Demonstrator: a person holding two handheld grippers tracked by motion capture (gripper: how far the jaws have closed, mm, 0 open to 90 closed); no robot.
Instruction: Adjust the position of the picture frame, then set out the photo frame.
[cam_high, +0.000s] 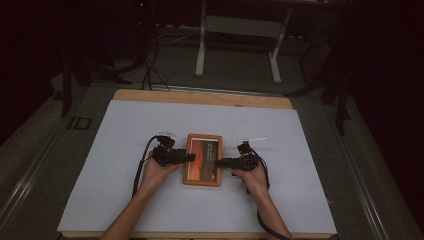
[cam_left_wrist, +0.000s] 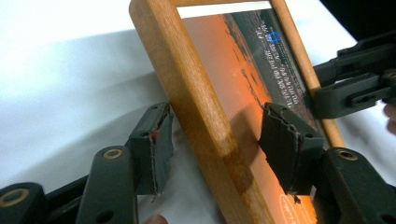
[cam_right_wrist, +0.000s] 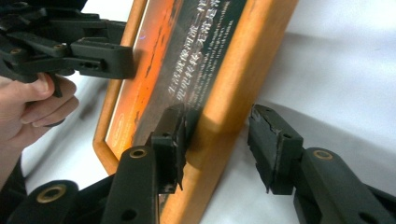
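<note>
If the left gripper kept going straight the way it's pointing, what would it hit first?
Probably the wooden picture frame: its near side rail already sits between the open jaws of the left gripper, untouched by the pads. Beyond the frame, the right gripper faces it from the far side.

The high view was dim and soft, its surroundings sunk in near-black while only the white table cover (cam_high: 150, 200) caught light. Both gripper views ran far brighter, the cover blown out to glare, soft shadows pooling beside the wooden frame (cam_left_wrist: 205, 121), near jaws slightly blurred.
</note>
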